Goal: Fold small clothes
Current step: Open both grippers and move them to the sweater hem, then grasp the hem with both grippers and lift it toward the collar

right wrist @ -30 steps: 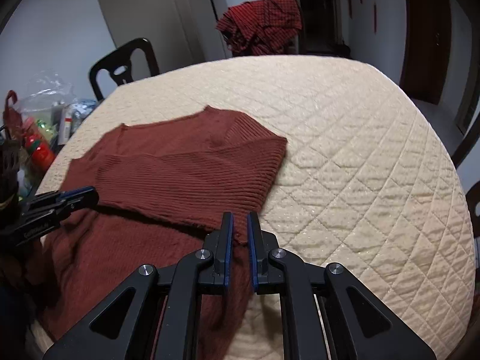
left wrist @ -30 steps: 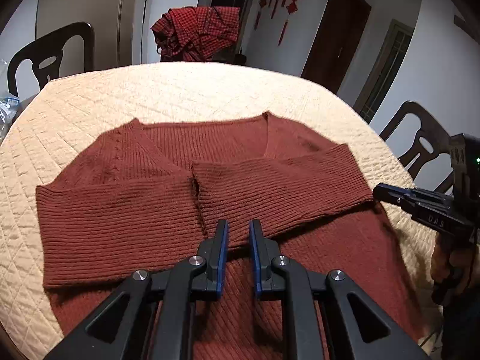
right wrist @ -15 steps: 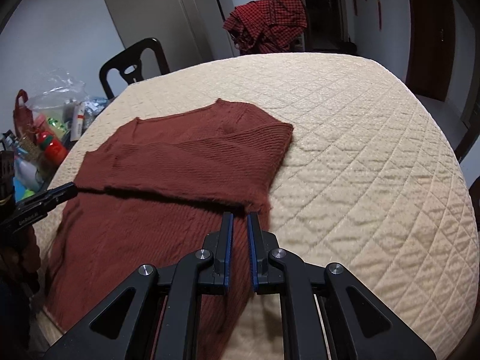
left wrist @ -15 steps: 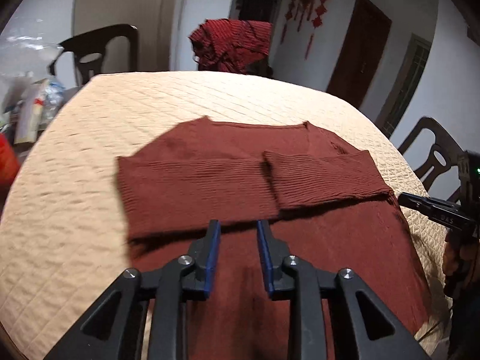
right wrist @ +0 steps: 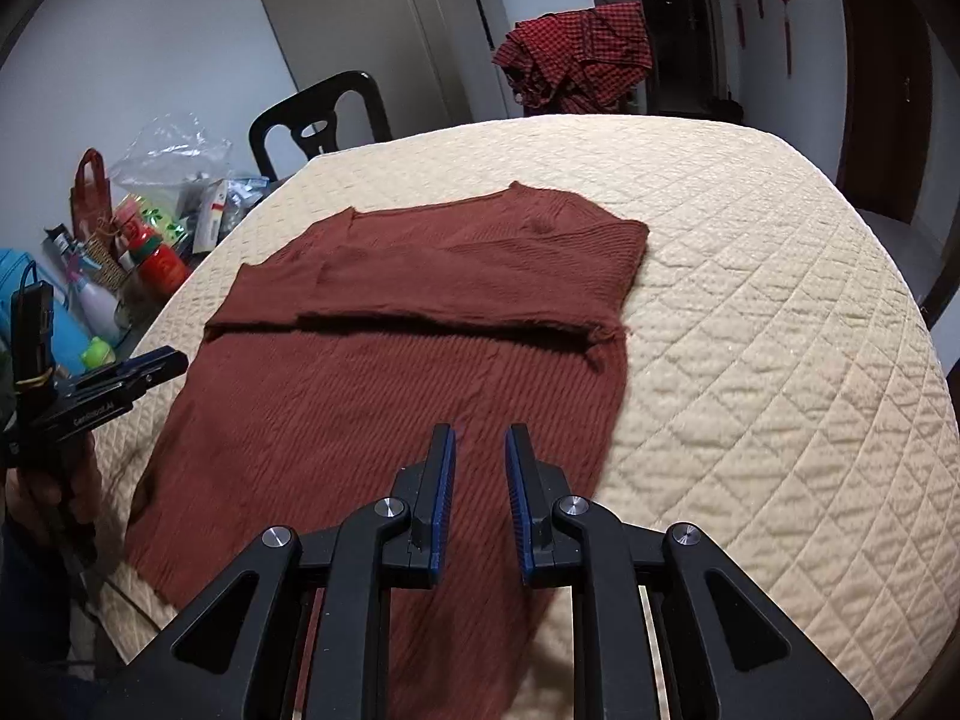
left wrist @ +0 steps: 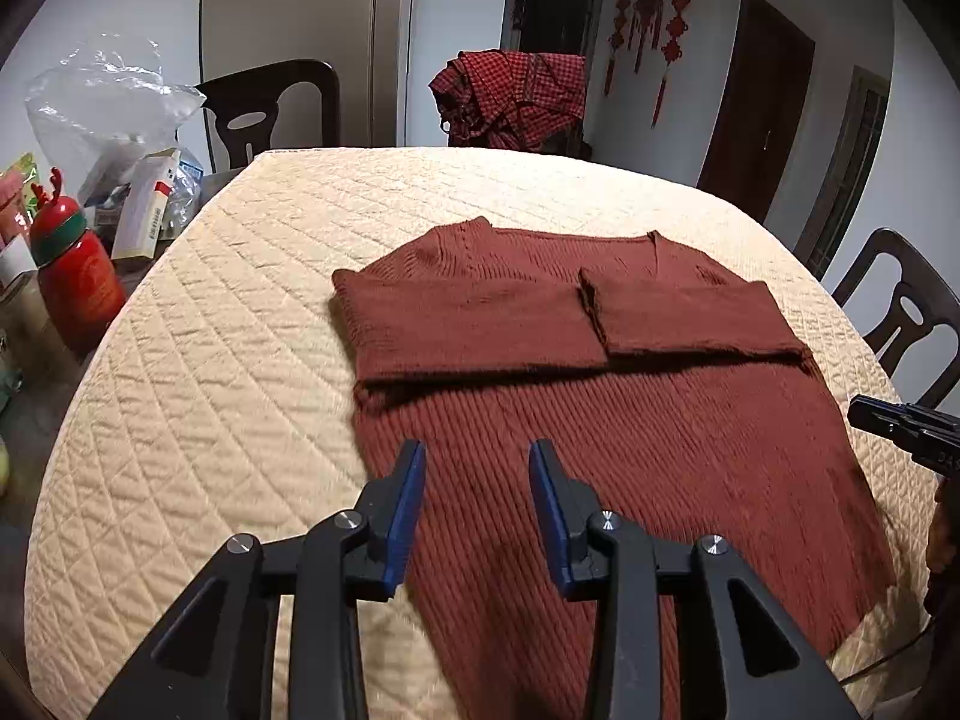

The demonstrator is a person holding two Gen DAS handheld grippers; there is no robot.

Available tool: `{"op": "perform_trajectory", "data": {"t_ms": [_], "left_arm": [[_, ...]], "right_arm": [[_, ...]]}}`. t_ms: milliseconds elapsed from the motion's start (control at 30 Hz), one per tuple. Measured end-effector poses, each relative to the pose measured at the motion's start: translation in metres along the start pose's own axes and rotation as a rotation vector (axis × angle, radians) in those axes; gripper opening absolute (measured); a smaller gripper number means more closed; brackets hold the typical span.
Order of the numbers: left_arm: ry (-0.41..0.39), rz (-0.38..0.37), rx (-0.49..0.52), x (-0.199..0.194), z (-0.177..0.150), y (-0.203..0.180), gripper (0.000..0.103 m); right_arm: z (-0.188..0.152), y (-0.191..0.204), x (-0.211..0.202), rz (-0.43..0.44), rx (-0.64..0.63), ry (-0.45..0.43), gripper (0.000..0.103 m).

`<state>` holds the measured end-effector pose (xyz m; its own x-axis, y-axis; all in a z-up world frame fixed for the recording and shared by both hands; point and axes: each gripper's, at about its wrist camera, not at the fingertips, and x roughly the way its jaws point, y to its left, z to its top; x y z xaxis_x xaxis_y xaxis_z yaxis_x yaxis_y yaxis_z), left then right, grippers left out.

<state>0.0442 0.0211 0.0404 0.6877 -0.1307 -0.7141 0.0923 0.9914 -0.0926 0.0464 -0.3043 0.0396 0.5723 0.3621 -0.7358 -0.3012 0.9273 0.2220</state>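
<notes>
A rust-red knit sweater [left wrist: 630, 438] lies flat on the quilted cream table cover [left wrist: 210, 372], both sleeves folded across its chest. It also shows in the right wrist view [right wrist: 372, 396]. My left gripper [left wrist: 477, 462] is open and empty, above the sweater's lower left part. My right gripper [right wrist: 479, 450] is open and empty, above the sweater's lower right part. Each gripper's tip shows at the edge of the other's view: the right gripper [left wrist: 900, 426] in the left wrist view, the left gripper [right wrist: 114, 387] in the right wrist view.
A red checked cloth [left wrist: 516, 96] hangs over a chair at the far side. Dark chairs [left wrist: 270, 108] stand around the table. Bags, boxes and a red bottle [left wrist: 75, 276] crowd a surface off the table's left edge.
Both grippers drew back toward the sweater's hem and opened; they were shut a second ago. The left one swung left. The sleeves stay folded.
</notes>
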Motion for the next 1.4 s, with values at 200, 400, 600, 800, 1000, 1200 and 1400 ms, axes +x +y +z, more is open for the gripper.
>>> {"op": "perform_trajectory", "data": {"t_ms": [200,400,600,800,1000,1200,1400], "left_arm": [[-0.002,0.001,0.007,-0.011,-0.013,-0.005,0.041],[0.004,-0.005,0.011,-0.018,-0.028,-0.01,0.042],[0.017,-0.036,-0.015,-0.023,-0.044,-0.005,0.043],[0.05,-0.086,-0.058,-0.028,-0.06,0.001,0.043],[0.07,-0.118,-0.103,-0.032,-0.074,0.003,0.044],[0.075,-0.17,-0.14,-0.039,-0.083,0.0,0.044],[0.071,-0.214,-0.184,-0.045,-0.094,-0.004,0.044]], "right_arm": [[-0.014,0.007,-0.008,0.001,-0.009,0.001,0.019],[-0.028,0.012,-0.016,0.0,-0.01,0.005,0.03],[-0.041,0.007,-0.021,-0.008,0.018,0.018,0.037],[-0.055,-0.006,-0.024,-0.006,0.083,0.046,0.038],[-0.07,-0.008,-0.025,0.017,0.113,0.071,0.038],[-0.079,-0.004,-0.03,0.092,0.135,0.084,0.038],[-0.087,-0.007,-0.034,0.175,0.182,0.085,0.038]]}}
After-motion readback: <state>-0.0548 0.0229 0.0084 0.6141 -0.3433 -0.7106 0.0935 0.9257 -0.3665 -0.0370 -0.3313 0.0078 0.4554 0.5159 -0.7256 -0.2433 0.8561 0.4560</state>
